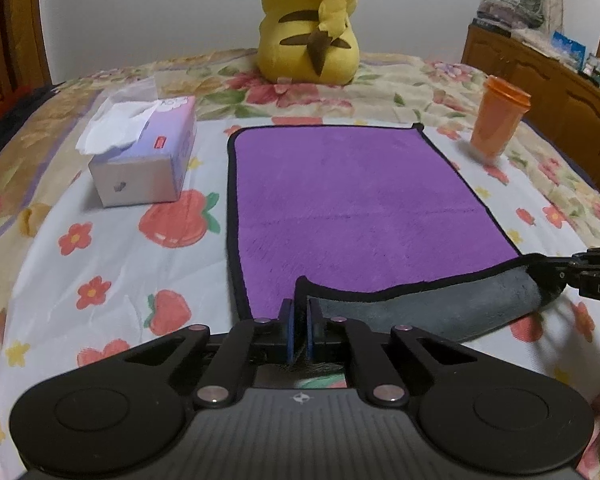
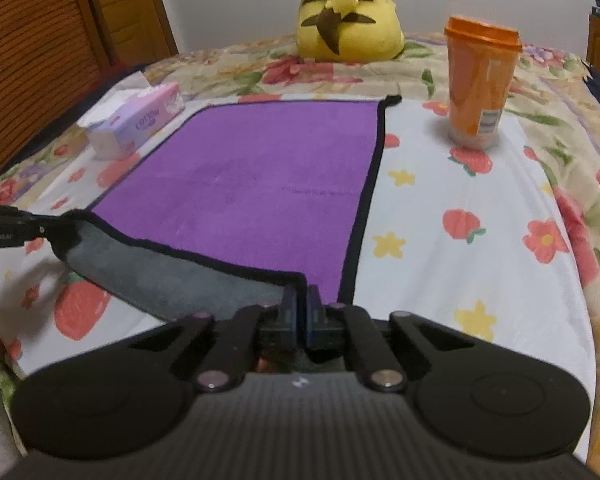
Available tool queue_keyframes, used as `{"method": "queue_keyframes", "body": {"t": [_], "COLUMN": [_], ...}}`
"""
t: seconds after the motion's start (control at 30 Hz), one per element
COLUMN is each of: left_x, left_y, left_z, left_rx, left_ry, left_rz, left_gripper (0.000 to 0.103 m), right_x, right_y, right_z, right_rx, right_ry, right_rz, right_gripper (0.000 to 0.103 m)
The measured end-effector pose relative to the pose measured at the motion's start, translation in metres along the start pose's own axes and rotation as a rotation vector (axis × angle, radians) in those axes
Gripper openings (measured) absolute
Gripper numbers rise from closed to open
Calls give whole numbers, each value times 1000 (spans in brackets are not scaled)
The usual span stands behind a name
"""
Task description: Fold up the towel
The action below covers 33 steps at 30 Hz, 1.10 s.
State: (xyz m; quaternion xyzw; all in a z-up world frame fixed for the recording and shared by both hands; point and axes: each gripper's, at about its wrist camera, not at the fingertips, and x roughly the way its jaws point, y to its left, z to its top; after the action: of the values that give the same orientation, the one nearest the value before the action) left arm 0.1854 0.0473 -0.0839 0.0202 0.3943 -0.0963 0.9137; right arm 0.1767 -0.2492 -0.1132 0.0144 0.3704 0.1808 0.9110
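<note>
A purple towel (image 1: 352,200) with black trim and a grey underside lies flat on the flowered bedsheet; it also shows in the right wrist view (image 2: 260,184). My left gripper (image 1: 300,312) is shut on the towel's near left corner and lifts it, so the grey underside (image 1: 440,312) shows. My right gripper (image 2: 300,300) is shut on the near right corner. Each gripper appears at the edge of the other's view, the right one (image 1: 556,272) and the left one (image 2: 40,228). The near edge is raised between them.
A tissue box (image 1: 148,160) stands left of the towel, also in the right wrist view (image 2: 136,124). An orange lidded cup (image 1: 496,120) (image 2: 480,80) stands right of it. A yellow plush toy (image 1: 312,28) sits behind. A wooden cabinet (image 1: 540,80) is at the far right.
</note>
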Motion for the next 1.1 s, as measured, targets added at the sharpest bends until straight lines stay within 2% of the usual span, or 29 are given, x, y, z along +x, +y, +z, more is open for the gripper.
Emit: {"method": "queue_keyframes", "body": {"t": [0.53,1.1], "left_x": [-42,-27], "left_y": [-8,-5], "left_z": [21,33], "left_rx": [-16,2], "left_ry": [-194,-209], "left_rz": [-43,-30], "left_gripper": [8,8], "right_x": [-19,-16], "right_y": [-10,-9], "right_z": [17,28], "right_rx": [6,-61], "right_ry": [-165,-214], "right_rz": [18,12], "right_gripper": [5,5]}}
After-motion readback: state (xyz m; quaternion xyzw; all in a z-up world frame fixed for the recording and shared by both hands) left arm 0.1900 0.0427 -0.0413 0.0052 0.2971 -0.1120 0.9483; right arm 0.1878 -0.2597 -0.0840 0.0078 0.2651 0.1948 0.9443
